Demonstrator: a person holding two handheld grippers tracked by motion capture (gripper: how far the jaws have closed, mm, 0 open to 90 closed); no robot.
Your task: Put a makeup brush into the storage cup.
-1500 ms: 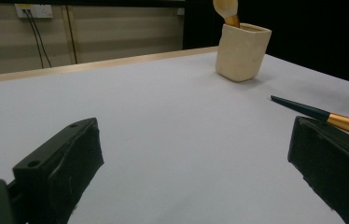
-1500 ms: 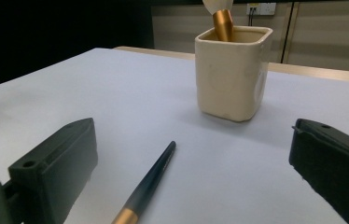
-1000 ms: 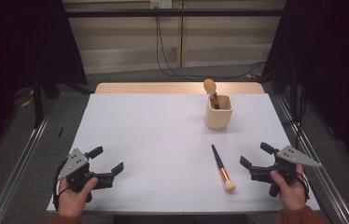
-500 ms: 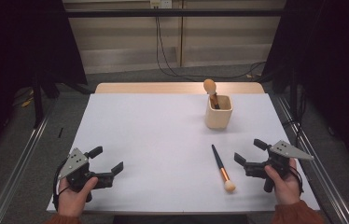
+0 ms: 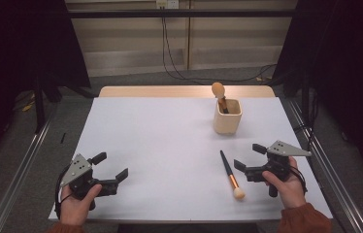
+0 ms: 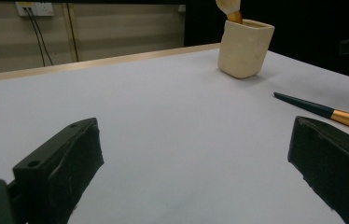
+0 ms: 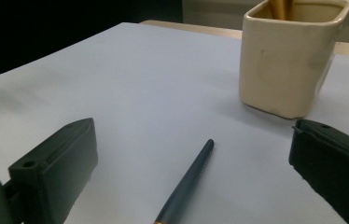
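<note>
Right gripper (image 5: pixel 248 158) down low over the white table (image 5: pixel 170 145), held in the person's right hand (image 5: pixel 286 187), jaws spread wide with nothing between them. Just to its left in the high view, the dark-handled makeup brush with a copper ferrule and pale round tip (image 5: pixel 231 174), flat on the table, apart from both jaws. Tip toward the person's edge, dark handle end pointing away toward the cream square ceramic holder (image 5: pixel 227 117). From the right gripper view, same brush (image 7: pixel 187 181) running up the middle of the gap between the two black jaws (in line with the opening, not touched by either). Holder (image 7: pixel 288 56) upright beyond, nearer the right-hand jaw, well past the brush's handle end. Second brush with a tan rounded head (image 5: pixel 218 91) standing up out of the holder.

Left gripper (image 5: pixel 112 167) at the near left corner, in the left hand (image 5: pixel 77 206), jaws likewise wide apart and empty, well apart from the lying brush (image 6: pixel 324 112). No brand, label or readable writing on brush, holder or grippers.
</note>
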